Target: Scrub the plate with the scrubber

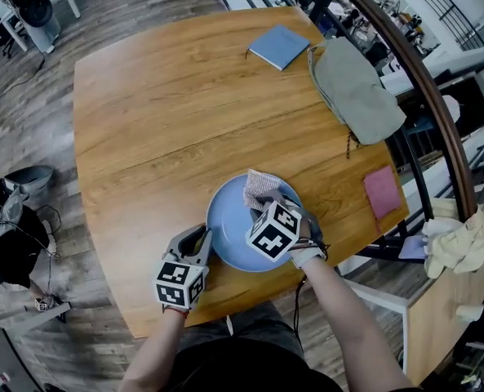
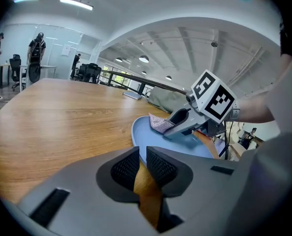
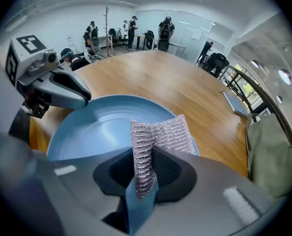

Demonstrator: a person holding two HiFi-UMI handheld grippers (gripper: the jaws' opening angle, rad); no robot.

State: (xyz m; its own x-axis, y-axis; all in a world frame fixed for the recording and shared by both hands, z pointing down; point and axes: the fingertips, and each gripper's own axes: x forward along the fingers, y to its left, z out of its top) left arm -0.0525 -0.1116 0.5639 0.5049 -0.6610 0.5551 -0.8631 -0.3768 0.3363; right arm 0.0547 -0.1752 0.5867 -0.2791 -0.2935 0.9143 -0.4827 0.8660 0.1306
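Scrubbing looks barely begun: the right gripper (image 1: 262, 208) pinches the scrubber (image 1: 260, 187) over the plate's (image 1: 225, 223) far side, the left gripper (image 1: 197, 241) waits near-left, jaws almost together and empty, so next comes pressing down and rubbing.

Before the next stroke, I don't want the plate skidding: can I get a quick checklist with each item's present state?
1. Mesh scrubber clamped in the right gripper: ok.
2. Scrubber over the blue plate: ok, at its far side.
3. Left gripper holding the plate: not ok. Its jaws are nearly together on nothing, beside the near-left rim.
4. Plate wholly on the wooden table: ok, though close to the near edge.
5. Scrubber pressed onto the plate's surface: cannot tell.
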